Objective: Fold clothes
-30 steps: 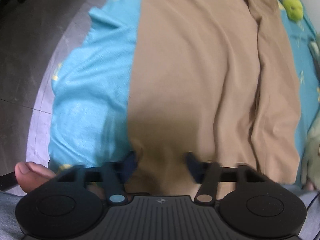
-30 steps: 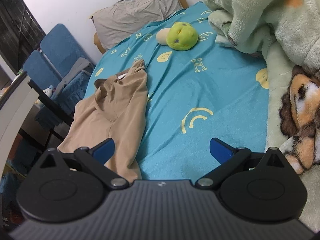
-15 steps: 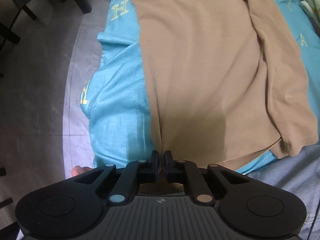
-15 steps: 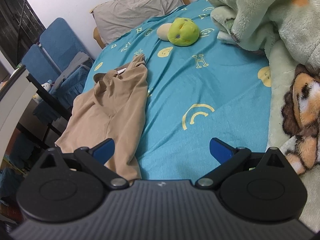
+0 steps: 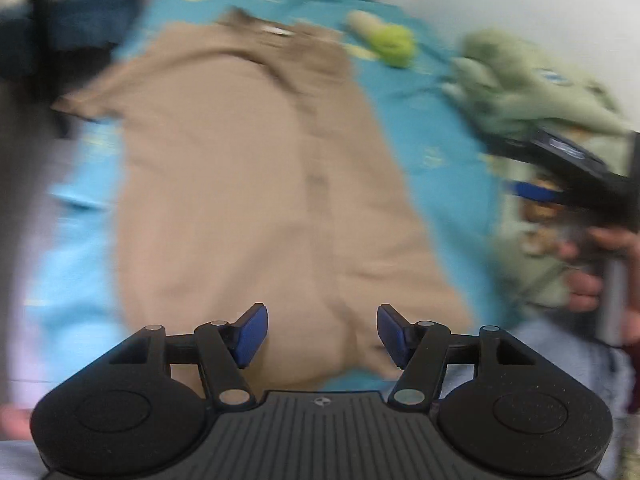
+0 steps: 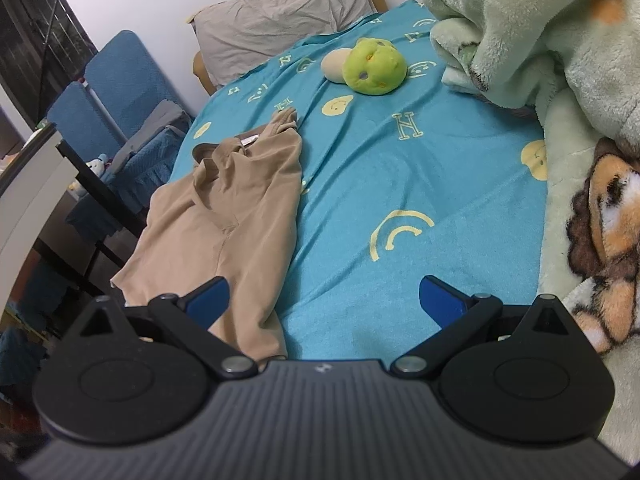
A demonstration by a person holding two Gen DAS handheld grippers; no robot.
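Note:
A tan shirt [image 5: 248, 184] lies lengthwise on the turquoise bed sheet [image 5: 432, 152], its collar at the far end. My left gripper [image 5: 318, 334] hovers above the shirt's near hem with its jaws opening and nothing between the blue pads; this view is blurred by motion. In the right wrist view the same tan shirt [image 6: 236, 208] lies at the left of the sheet [image 6: 400, 184], one side draped over the bed's edge. My right gripper [image 6: 322, 302] stands open over the sheet beside the shirt's near end, holding nothing. The right gripper [image 5: 536, 192] also shows at the right of the left wrist view, in a hand.
A green plush toy [image 6: 376, 64] lies on the sheet beyond the shirt. A pale green fleece blanket [image 6: 560, 20] and a lion-print one [image 6: 608, 232] fill the right side. A grey pillow [image 6: 280, 12] sits at the head. Blue chairs [image 6: 116, 84] and a dark table stand left of the bed.
The left gripper closed on the shirt's near hem, then let it go and rose, tilting up toward the collar. The shirt's left side shifted a little. The right gripper stayed put.

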